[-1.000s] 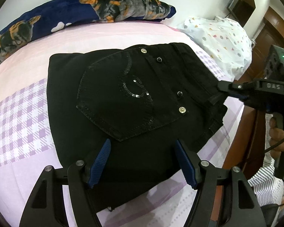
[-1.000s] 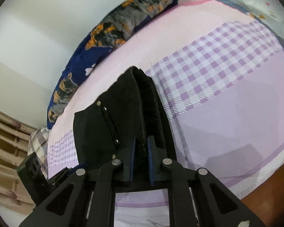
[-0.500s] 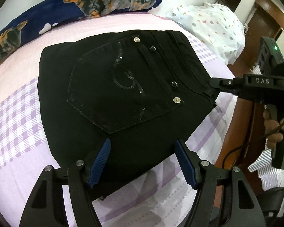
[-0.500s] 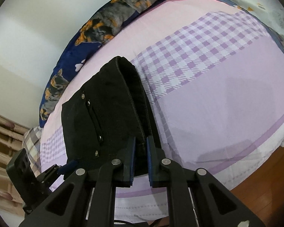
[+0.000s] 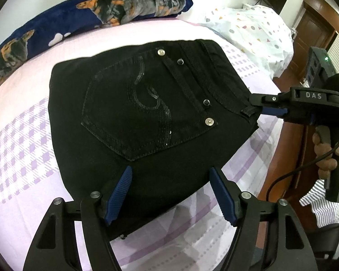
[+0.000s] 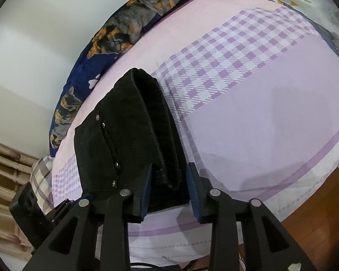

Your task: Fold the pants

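The black pants (image 5: 147, 117) are lying folded on the bed (image 5: 22, 158), back pocket facing up. The left gripper (image 5: 170, 194) is hovering wide open over their near edge. The right gripper (image 6: 169, 192) is opening, its pads parting from the waistband fold between them.
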Tool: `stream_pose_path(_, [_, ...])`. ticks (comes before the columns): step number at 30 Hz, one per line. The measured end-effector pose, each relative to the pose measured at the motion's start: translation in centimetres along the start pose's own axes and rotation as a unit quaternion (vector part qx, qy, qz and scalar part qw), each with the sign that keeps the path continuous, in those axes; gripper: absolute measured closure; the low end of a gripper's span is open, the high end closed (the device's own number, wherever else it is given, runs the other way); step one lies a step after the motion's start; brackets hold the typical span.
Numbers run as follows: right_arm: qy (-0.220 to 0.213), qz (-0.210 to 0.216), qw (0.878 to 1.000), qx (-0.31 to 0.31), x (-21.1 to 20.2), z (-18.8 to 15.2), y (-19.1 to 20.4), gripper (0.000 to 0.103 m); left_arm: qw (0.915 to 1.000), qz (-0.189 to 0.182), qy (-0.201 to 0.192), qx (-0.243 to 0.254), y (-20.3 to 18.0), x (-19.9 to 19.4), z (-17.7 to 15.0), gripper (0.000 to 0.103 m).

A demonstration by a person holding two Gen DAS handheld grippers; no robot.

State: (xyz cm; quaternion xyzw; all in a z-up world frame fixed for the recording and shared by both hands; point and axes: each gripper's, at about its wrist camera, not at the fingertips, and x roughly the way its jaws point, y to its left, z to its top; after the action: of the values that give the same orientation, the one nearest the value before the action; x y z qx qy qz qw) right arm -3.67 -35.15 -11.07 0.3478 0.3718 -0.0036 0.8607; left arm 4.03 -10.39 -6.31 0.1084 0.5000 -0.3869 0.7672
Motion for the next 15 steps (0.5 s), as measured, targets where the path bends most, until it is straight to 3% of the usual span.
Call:
stream_pose_path(10, [0.003, -0.002, 1.000, -0.005, -0.1, 0.1, 0.1, 0.066, 0.9988, 0.011, -0.048, 0.002, 0.4, -2.1, 0.6, 0.032])
stream_pose_path(15, [0.002, -0.003, 1.000, -0.011, -0.2, 0.2, 0.3, 0.065, 0.9975, 0.037, -0.058, -0.017, 1.5, -2.6, 1.0, 0.032])
